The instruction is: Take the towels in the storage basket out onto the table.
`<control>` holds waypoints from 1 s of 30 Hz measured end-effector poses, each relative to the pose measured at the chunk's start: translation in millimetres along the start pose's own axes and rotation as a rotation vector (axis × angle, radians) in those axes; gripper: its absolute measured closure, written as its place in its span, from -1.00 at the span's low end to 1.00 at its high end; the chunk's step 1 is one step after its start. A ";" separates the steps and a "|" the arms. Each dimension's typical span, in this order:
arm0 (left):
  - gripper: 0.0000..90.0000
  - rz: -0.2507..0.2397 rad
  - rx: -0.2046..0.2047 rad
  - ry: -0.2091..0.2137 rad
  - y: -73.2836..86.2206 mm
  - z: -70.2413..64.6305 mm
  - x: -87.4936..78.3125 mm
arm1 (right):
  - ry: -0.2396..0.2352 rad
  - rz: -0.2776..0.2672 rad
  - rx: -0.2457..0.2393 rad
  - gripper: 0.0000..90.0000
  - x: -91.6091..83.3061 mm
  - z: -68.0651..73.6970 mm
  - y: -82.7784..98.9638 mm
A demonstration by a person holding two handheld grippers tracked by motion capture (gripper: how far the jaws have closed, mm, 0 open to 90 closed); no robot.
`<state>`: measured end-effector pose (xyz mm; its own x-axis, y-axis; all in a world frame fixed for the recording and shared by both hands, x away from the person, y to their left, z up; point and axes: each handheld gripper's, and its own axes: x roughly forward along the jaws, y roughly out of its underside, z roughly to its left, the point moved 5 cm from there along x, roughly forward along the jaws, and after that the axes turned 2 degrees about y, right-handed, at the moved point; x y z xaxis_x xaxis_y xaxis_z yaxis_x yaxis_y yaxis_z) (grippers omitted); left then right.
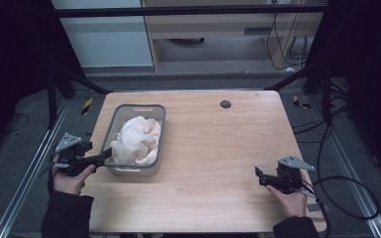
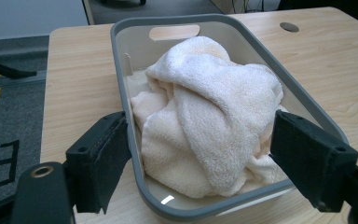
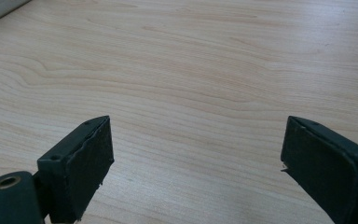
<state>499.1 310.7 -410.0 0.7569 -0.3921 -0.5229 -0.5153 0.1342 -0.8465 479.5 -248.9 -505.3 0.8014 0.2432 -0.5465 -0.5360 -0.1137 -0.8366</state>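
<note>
Gaping fingers (image 2: 103, 163) around towel (image 2: 205, 116), nothing gripped

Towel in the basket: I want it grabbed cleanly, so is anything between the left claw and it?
Only the basket's near wall. The left claw stands open just outside it, and the towel lies uncovered above the rim.

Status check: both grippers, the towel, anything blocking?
Left hand-held gripper open, at basket's near end. Right hand-held gripper open over bare table. Cream towel bunched in grey basket. Nothing blocking.

A crumpled cream towel (image 2: 209, 126) lies heaped (above the rim) in the grey basket (image 2: 130, 60) at the table's left.
</note>
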 end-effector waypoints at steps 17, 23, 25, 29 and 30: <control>-0.62 0.102 0.075 0.029 -25.2 -5.4 16.6 | -0.008 0.019 -0.014 -0.81 3.5 1.2 1.3; -0.63 0.130 0.087 0.034 -29.9 -7.7 21.1 | -0.010 0.022 -0.015 -0.81 3.9 1.5 1.6; -0.64 0.148 0.111 0.036 -32.4 -9.8 22.5 | -0.011 0.023 -0.020 -0.81 4.2 1.4 1.7; -0.65 0.181 0.129 0.039 -35.0 -12.1 25.9 | -0.017 0.034 -0.010 -0.82 5.1 3.1 2.2; -0.66 0.181 0.129 0.039 -35.0 -12.1 25.9 | -0.017 0.034 -0.010 -0.82 5.1 3.1 2.2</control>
<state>531.9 284.9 -392.7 0.6395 -0.3856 -0.6651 -0.5834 0.3200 -0.7465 481.6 -244.9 -509.8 0.7780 0.2556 -0.5740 -0.5601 -0.1317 -0.8179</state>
